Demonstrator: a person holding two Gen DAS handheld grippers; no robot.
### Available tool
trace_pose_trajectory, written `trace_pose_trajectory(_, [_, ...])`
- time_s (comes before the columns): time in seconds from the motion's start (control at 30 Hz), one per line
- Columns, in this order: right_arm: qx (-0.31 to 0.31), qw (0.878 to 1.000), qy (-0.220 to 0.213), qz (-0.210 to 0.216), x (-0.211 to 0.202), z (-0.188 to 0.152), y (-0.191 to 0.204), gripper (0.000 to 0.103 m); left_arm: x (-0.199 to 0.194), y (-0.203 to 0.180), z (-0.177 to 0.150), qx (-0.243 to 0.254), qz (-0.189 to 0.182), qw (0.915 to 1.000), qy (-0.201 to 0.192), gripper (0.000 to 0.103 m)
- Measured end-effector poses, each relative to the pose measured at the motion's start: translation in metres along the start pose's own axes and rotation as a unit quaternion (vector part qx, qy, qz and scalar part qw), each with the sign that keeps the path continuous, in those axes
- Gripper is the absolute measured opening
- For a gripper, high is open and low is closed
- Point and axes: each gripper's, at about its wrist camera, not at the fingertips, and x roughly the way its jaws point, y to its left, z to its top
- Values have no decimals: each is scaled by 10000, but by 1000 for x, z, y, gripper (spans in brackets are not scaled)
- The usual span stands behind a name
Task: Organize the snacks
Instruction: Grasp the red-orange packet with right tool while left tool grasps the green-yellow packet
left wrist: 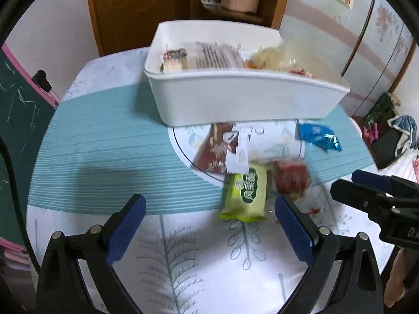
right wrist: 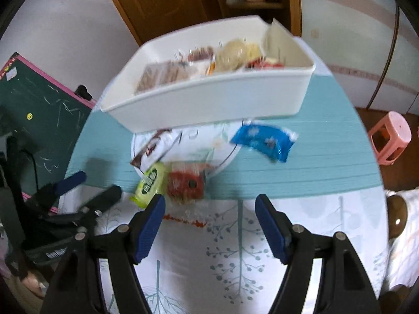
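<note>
**Both grippers open above the loose snacks**

Your left gripper (left wrist: pixel 209 225) and right gripper (right wrist: pixel 209 225) hover over the desk (right wrist: pixel 314 162), fingers spread apart, grasping nothing. Just ahead lie a green packet (left wrist: pixel 244 196) and red packet (right wrist: pixel 186 183), touching. Farther on, a brown wrapper (left wrist: pixel 213 149), a blue packet (right wrist: pixel 264 141), then the white bin (left wrist: pixel 235 99) holding snacks.

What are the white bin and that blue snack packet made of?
White bin: probably moulded plastic, with smooth, matte, even-coloured walls and a rolled rim. Blue snack packet: likely thin plastic film or foil, glossy and crinkled, with bright glints; motion blur leaves that open.
</note>
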Motion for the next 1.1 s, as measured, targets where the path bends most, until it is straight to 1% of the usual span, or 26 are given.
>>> trace_pose_trajectory(0.1, [61,9999,88,28,14,2,0,72,11,-3,-3,45,11,10000,74,98])
trace_pose_trajectory(0.23, [42,9998,189,105,31,9,7,72,22,2,-2,-29,68,9998,183,98])
trace_pose_trajectory(0.33, [-5,9994,328,70,47,11,14,70,28,5,-3,-71,48,9996,259,98])
trace_pose_trajectory(0.4, [-17,9990,443,89,57,11,17,62,33,6,-5,-75,17,9995,315,98])
trace_pose_trajectory(0.43, [-84,9993,368,60,56,12,19,60,34,6,-4,-98,-17,9995,310,98])
trace_pose_trajectory(0.47, [-127,9991,402,83,58,13,20,53,34,6,-4,-113,-36,9994,323,98])
trace_pose_trajectory(0.5, [-123,9991,398,102,59,13,20,49,35,6,-4,-122,-59,9994,332,98])
trace_pose_trajectory(0.6, [-62,9990,411,157,57,15,13,48,35,4,-3,-105,-115,9992,358,98])
trace_pose_trajectory(0.7, [-35,9994,336,-2,51,13,3,48,40,-1,-2,-106,-201,9988,434,98])
trace_pose_trajectory(0.87, [112,9995,279,-25,44,6,-13,48,44,-14,2,-80,-222,9989,413,98])
trace_pose_trajectory(0.93, [120,9996,242,-34,43,5,-15,48,45,-21,2,11,-103,9992,388,92])
trace_pose_trajectory(1.0, [128,9997,221,-28,43,5,-15,48,45,-29,2,197,111,9991,346,78])
trace_pose_trajectory(1.03, [128,9997,206,-22,43,5,-16,48,44,-33,1,317,226,9988,310,73])
trace_pose_trajectory(1.07, [129,9997,196,-18,44,5,-16,48,43,-35,1,351,186,9988,269,63])
trace_pose_trajectory(1.1, [130,9997,182,-12,44,5,-17,48,41,-36,1,363,176,9989,231,48])
